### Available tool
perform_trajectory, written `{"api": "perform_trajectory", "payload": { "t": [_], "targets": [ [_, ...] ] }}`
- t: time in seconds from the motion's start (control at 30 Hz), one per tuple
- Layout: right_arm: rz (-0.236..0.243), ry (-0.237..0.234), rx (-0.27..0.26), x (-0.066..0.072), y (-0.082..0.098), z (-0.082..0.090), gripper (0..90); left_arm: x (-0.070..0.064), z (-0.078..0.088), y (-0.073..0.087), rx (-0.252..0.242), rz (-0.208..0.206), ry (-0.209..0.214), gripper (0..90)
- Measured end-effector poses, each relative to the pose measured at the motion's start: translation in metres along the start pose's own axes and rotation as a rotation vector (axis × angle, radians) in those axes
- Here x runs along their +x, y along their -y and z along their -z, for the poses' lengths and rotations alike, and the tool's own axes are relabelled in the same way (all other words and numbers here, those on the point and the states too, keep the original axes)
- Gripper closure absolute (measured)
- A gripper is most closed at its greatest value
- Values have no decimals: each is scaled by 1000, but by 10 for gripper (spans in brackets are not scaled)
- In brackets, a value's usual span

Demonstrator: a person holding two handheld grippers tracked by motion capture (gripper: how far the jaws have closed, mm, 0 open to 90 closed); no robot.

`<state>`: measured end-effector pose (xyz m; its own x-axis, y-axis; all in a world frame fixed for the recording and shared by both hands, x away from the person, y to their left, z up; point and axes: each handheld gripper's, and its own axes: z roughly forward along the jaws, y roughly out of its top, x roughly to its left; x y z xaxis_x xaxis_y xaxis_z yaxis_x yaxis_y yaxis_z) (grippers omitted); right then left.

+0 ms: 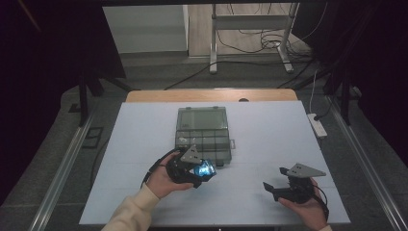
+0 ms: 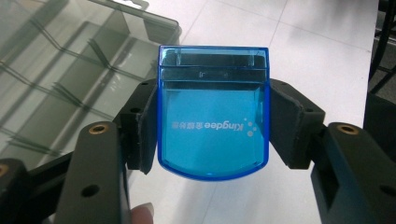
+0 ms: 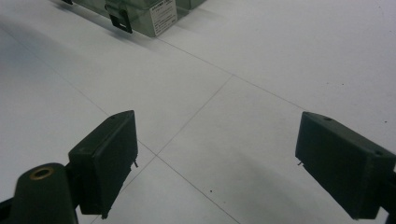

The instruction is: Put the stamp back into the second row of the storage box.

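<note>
Nearest the person, the right gripper (image 1: 275, 188) rested on the white table (image 1: 269, 139) with jaws wide apart and nothing between them, while the left gripper (image 2: 212, 123) clamped a blue translucent box (image 2: 213, 114) above the table, just before the grey compartment case (image 1: 202, 132).

We see a small translucent blue plastic box (image 2: 213, 112) with rounded lower corners and a clear hinged lid strip along its top edge. White lettering on its face reads upside down in the left gripper view. It sits clamped by its two sides, lifted off the counter, just beside the near edge of the smoky grey compartment case (image 1: 202, 131).
</note>
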<state>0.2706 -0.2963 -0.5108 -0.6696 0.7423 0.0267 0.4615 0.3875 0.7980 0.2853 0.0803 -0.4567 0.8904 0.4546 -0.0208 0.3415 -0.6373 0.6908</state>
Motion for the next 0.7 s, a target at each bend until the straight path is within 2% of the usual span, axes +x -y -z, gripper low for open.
{"api": "perform_trajectory", "payload": {
  "t": [0.43,0.7],
  "targets": [
    [-1,2,2,0,0,0,133,3,3,0,-8,3,-14,413],
    [-2,2,0,0,0,0,133,8,4,-1,-18,21,-28,413]
  ]
}}
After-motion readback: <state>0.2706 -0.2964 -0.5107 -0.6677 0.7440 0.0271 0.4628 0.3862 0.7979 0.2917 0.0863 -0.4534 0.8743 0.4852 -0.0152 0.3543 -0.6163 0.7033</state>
